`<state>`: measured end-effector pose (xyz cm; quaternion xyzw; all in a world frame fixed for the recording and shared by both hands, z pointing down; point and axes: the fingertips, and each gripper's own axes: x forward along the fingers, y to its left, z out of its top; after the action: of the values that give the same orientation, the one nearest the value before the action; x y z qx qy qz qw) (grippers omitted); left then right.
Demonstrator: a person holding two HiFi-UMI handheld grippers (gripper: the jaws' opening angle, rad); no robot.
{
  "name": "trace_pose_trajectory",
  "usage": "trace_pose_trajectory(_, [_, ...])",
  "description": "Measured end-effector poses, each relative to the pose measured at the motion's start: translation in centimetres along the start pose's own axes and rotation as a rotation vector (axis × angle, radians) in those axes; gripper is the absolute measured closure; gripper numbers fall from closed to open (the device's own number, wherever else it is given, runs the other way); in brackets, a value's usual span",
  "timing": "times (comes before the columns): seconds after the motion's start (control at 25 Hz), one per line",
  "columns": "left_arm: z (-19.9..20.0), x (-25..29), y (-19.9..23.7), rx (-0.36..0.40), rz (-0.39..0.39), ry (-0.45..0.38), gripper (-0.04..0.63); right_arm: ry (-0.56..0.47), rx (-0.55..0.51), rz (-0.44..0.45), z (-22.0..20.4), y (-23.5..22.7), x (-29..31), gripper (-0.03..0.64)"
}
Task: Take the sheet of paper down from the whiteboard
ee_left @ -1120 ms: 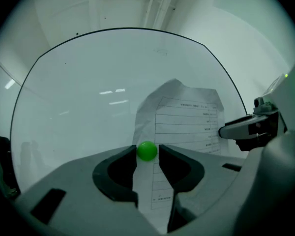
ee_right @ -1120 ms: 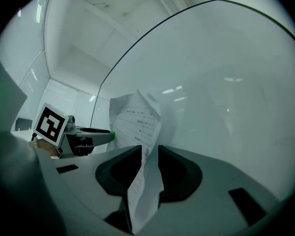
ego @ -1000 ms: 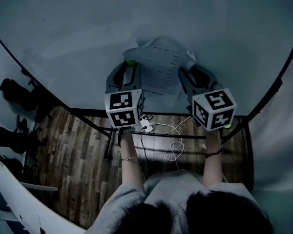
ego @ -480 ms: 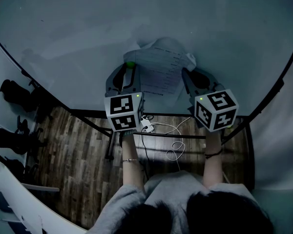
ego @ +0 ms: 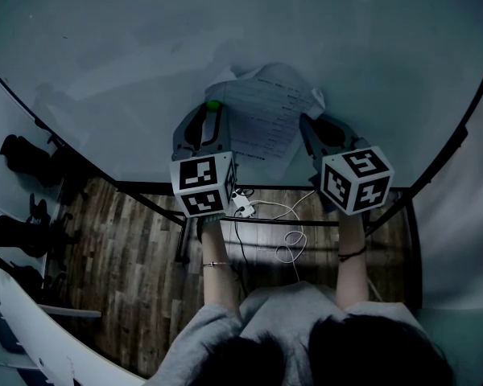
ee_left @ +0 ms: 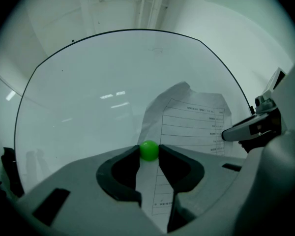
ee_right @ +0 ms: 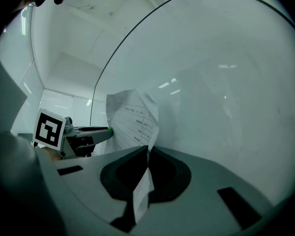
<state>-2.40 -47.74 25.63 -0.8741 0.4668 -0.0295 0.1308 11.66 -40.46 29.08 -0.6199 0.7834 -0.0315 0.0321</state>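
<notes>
The big glossy whiteboard [ego: 225, 30] has the creased printed sheet of paper [ego: 266, 115] low on it, between my grippers. My right gripper [ee_right: 147, 151] has its fingers clamped on the sheet's edge. My left gripper [ee_left: 149, 154] is pinched on the little green round magnet [ego: 214, 104], so I'd lift that straight off, then peel gently.

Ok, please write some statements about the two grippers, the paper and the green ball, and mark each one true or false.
1. The left gripper is shut on the green ball. True.
2. The right gripper is open and empty. False: it is shut on the edge of the sheet of paper.
3. The sheet of paper lies on the floor. False: it is up at the whiteboard.
4. The sheet of paper has printed lines. True.
5. The green ball is at the paper's right edge. False: at its left edge.
</notes>
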Motion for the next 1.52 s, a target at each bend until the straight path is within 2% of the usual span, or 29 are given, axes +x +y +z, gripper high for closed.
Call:
trace_pose_trajectory(0.68, [0.3,-0.6,1.5,-0.031,0.004,-0.011,0.474,0.018,0.046,-0.049,-0.1,0.0,-0.3,0.615])
trace_pose_trajectory(0.92, [0.1,-0.5,1.1,-0.041,0.005,-0.014,0.474,0.027,0.047,-0.081,-0.4,-1.4,-1.3,0.615])
trace_pose_trajectory(1.52, [-0.2,-0.4,0.7,-0.055,0.014,-0.013,0.474,0.031,0.045,-0.081,-0.6,-1.7,-2.4,0.615])
